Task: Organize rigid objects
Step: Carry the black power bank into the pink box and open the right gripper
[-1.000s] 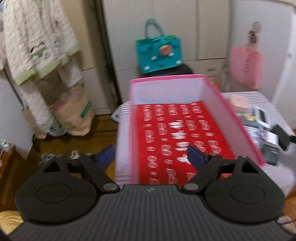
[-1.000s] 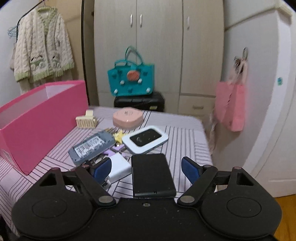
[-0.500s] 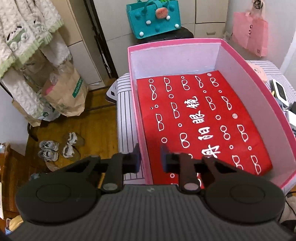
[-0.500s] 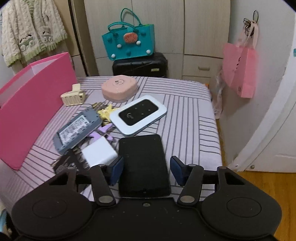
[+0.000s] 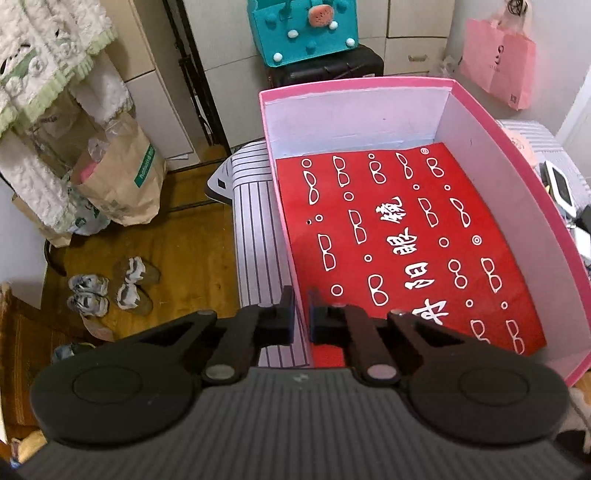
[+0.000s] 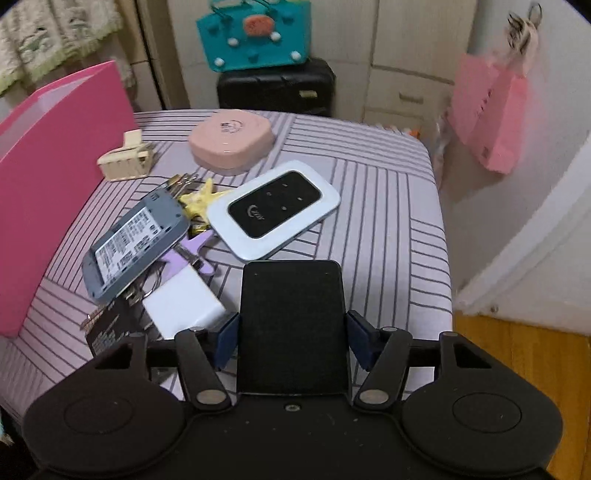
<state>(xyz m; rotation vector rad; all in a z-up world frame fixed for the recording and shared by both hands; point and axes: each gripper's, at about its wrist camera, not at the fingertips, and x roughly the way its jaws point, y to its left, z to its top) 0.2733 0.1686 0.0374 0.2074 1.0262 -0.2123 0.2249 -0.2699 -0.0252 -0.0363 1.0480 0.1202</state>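
left wrist view: left gripper [image 5: 302, 314] clamped on the near left wall of pink box [image 5: 491, 122], one pad outside, one inside, rim pinched between. box open-topped, standing on striped surface [image 5: 255, 236], floor lined with red printed sheet [image 5: 399, 236]; nothing else seen inside. teal bag [image 5: 303, 29] on black case [image 5: 332, 68] beyond the box. paper bag [image 5: 122, 173] and shoes [image 5: 110, 288] on wooden floor to the left. pink hanging bag [image 5: 498, 62] at upper right.

right wrist view: right gripper [image 6: 291, 339] straddling black flat device [image 6: 291, 325], blue pads at both long edges; jaws opening, left pad at the edge, slight gap at the right, so not pressing. device lying flat on the striped surface [image 6: 388, 229]. just beyond: white router [image 6: 275, 208], grey device [image 6: 135, 245] label-up over keys, white block [image 6: 184, 306], yellow star charm [image 6: 201, 197], purple charm [image 6: 194, 251], cream hair claw [image 6: 125, 160], round pink case [image 6: 231, 142]. pink box wall [image 6: 55, 177] at far left.
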